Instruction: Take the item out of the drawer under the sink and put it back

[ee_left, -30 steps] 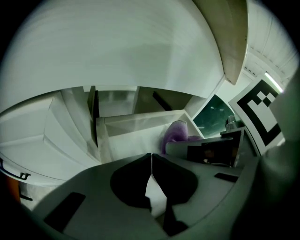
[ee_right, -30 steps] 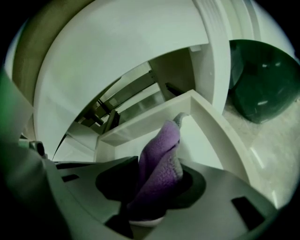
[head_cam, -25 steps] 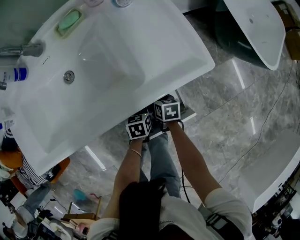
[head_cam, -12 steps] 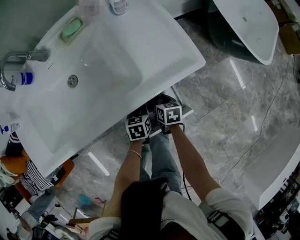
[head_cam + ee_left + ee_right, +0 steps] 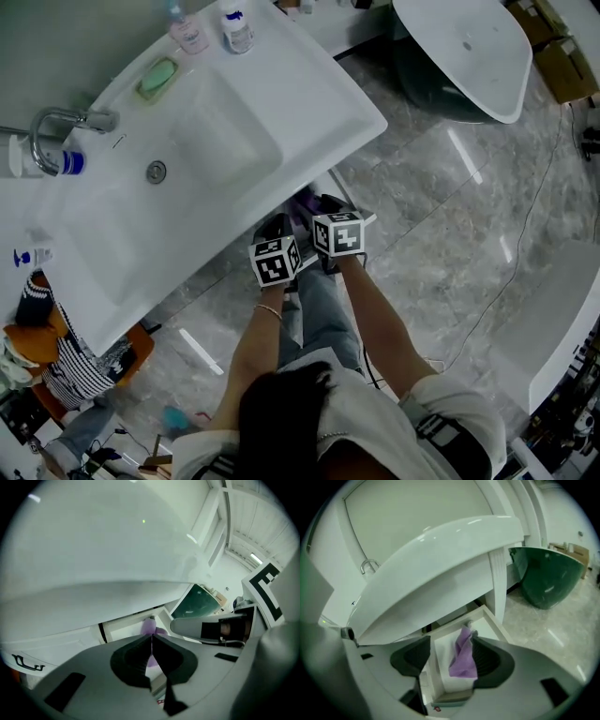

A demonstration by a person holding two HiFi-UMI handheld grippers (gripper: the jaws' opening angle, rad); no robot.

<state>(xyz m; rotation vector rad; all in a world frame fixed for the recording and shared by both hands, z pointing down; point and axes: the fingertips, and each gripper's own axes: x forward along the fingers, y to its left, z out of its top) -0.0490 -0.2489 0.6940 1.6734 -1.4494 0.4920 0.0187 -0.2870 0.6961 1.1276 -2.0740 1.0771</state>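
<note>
The drawer (image 5: 490, 620) stands pulled out from under the sink (image 5: 216, 141), and the purple cloth (image 5: 464, 660) lies crumpled inside it, below the sink's front edge. The right gripper (image 5: 457, 656) is poised over the drawer with its jaws spread wide – the cloth shows between them, close to one jaw, but neither jaw presses on it. The left gripper (image 5: 151, 641) waits just beside it below the sink, jaws pressed together on nothing, the cloth visible beyond its tips.

The step in hand looks like the grasp or the release at the drawer – these views alone do not settle which. If it is the grasp, the next move calls for lowering the spread jaws around the cloth and closing on a raised fold before lifting clear of the sink's underside.
</note>
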